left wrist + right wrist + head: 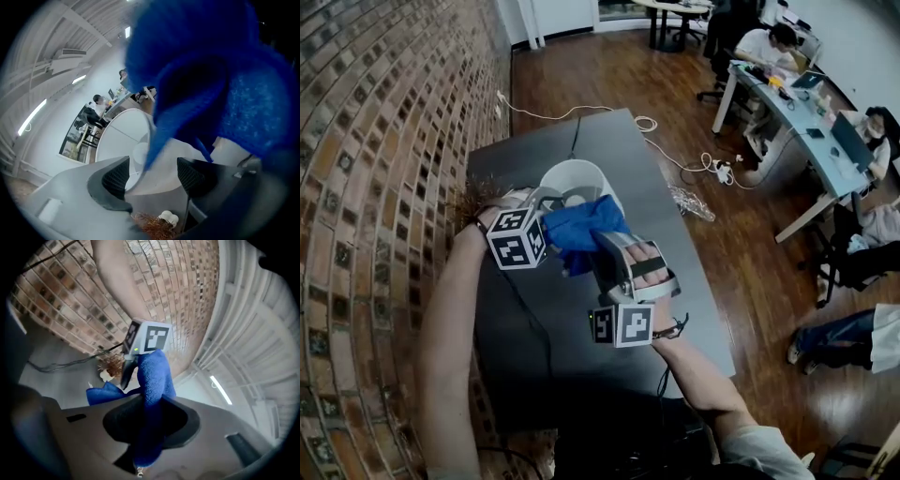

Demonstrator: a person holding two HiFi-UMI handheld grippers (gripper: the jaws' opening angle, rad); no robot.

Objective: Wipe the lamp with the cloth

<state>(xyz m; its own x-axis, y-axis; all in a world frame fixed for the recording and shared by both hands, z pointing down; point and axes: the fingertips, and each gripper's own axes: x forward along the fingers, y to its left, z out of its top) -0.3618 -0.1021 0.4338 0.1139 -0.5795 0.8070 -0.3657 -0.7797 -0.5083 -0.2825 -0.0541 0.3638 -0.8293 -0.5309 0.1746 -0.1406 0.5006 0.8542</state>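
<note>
Dark table (609, 150) beside brick wall (384, 141); left tongs (152, 176) spread astride the lamp (122, 140) rim, right tongs (147, 420) pinching the cloth (154, 376).

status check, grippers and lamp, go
Left gripper open, straddling lamp shade rim. Right gripper shut on blue cloth, cloth at the shade. Left gripper crowds the wipe path.
</note>
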